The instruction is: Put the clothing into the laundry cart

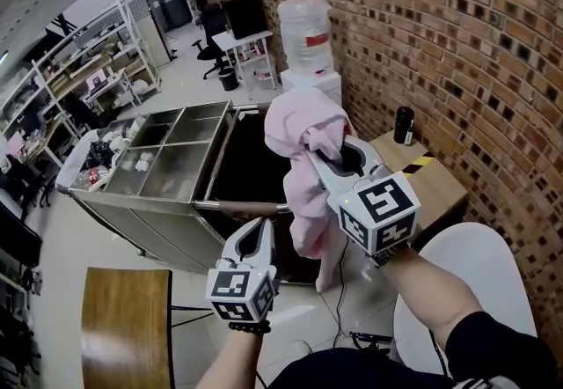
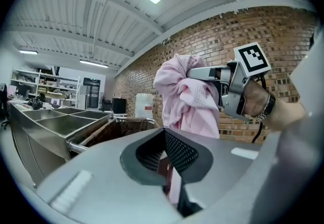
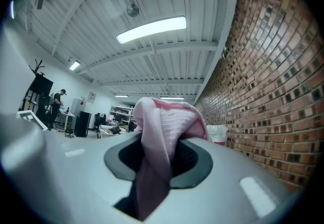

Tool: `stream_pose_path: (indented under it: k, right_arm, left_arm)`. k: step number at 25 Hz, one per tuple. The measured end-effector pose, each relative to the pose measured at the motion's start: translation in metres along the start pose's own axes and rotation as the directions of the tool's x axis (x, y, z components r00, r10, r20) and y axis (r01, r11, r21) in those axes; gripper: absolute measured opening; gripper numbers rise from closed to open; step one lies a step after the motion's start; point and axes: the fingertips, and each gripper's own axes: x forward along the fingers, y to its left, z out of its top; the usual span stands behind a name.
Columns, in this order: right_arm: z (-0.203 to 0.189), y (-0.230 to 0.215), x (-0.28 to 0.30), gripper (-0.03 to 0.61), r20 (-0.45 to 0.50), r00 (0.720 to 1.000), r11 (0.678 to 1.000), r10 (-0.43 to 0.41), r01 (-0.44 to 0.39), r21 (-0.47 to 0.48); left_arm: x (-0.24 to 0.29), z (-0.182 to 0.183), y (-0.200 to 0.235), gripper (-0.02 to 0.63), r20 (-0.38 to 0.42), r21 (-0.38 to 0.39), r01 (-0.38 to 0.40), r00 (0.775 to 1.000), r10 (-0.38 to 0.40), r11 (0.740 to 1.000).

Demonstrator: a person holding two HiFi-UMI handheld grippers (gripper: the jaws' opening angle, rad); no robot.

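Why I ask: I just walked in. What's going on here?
A person holds a tool in each hand. The right tool is clamped on a pink garment, held up at the laundry cart with its loose end hanging down, not yet in the cart. The left tool sits lower, shut and empty.

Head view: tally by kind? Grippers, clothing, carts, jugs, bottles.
grippers: 2, left gripper and right gripper
pink garment: 1
laundry cart: 1
water jug: 1
black bottle: 1
total: 6
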Motion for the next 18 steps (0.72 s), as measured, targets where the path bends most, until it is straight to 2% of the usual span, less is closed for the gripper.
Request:
stream_pose_path:
  k: [12,18]
  right_arm:
    - [0.026,0.046,0.092,0.112,-0.020,1.000,0.997,0.013,-0.015,-0.082]
    - [-0.003,0.058,0.138,0.112,-0.117,0.993,0.996,0.003,-0.014,-0.088]
  left_arm:
    - [-0.022,0.015,0.073,0.002,0.045,-0.005,-0.006,0.999,0.006,1.000]
    - [-0.025,0.022,0.101,0.002,0.058,-0.012,0.008,0.998,-0.007,1.000]
